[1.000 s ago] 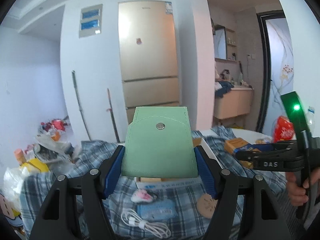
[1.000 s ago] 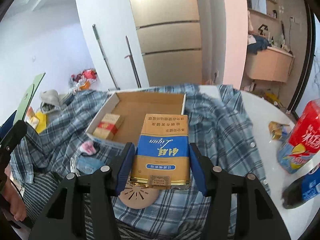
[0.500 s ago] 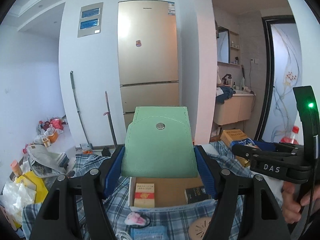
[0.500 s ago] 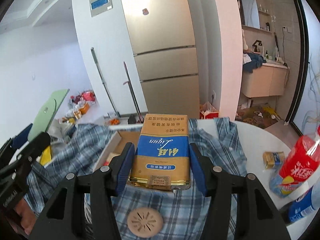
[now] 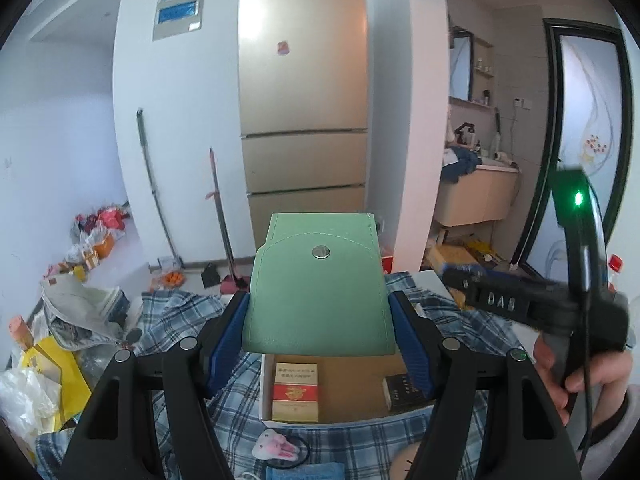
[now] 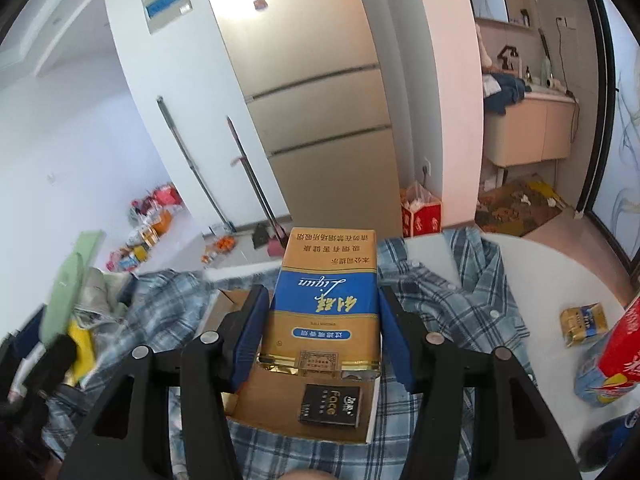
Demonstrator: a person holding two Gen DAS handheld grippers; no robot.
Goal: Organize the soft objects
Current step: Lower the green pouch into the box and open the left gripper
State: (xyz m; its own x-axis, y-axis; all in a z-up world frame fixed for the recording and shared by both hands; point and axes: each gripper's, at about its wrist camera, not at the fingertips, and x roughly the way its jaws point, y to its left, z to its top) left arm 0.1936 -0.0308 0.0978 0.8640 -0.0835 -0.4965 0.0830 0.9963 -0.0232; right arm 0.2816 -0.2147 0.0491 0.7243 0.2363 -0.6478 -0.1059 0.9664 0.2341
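Left gripper (image 5: 319,328) — blue pads pressed on both side edges of a flat mint-green leather pouch with a round metal snap (image 5: 318,286), held upright above the table. Directly beneath the pouch, at 6 o'clock in the left wrist view, sits an open shallow cardboard box with white outer walls (image 5: 266,392); inside it lie a red-and-gold cigarette pack (image 5: 296,392) toward the left wall and a small black pack (image 5: 402,388) toward the right.

Right gripper (image 6: 320,332) — jaws set narrower, pads clamped on the sides of a gold-and-blue cigarette carton with inverted lettering (image 6: 326,300), raised over the same box, whose black pack (image 6: 330,405) shows at 6 o'clock just below the carton.

The box rests on a rumpled blue-and-white plaid cloth (image 6: 452,304) covering a round white table (image 6: 560,272). A small white-and-pink plush toy (image 5: 276,449) lies on the cloth just in front of the box's near wall. At 3 o'clock in the left view, a person's hand (image 5: 584,376) grips the other tool's handle.
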